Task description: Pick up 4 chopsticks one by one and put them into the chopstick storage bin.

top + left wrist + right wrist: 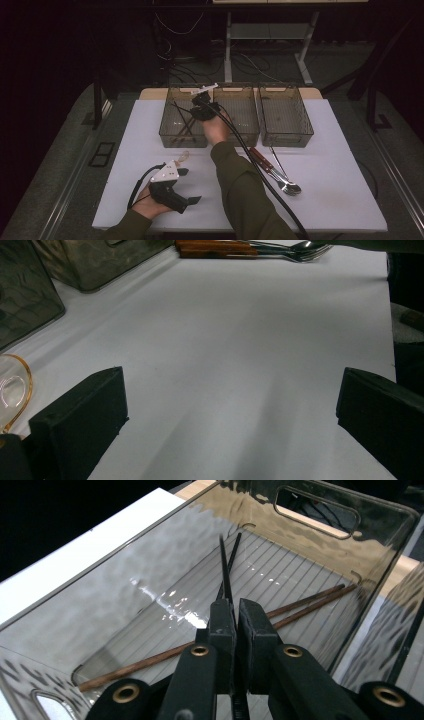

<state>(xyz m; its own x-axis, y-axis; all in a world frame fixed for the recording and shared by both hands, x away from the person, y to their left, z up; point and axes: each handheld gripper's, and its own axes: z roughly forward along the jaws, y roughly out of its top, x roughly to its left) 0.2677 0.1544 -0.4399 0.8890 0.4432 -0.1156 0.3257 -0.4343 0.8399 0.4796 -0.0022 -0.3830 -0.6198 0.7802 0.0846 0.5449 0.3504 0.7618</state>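
Note:
My right gripper (202,107) hangs over the left smoky plastic bin (167,131), shut on a pair of thin black chopsticks (183,111). In the right gripper view the black chopsticks (225,565) stick out past the closed gripper (237,616) and point into the bin (150,545). Two brown wooden chopsticks (305,602) lie on the bin floor below. My left gripper (189,186) rests on the white mat at the front left. It is open, and the left gripper view has nothing between the jaws of that gripper (230,415).
A middle bin (240,127) and a right bin (286,131) stand beside the left one. Wood-handled cutlery (275,170) lies on the mat at the right, and the cutlery (250,247) is far ahead of the left jaws. A small clear amber-rimmed piece (10,390) sits by the left jaw.

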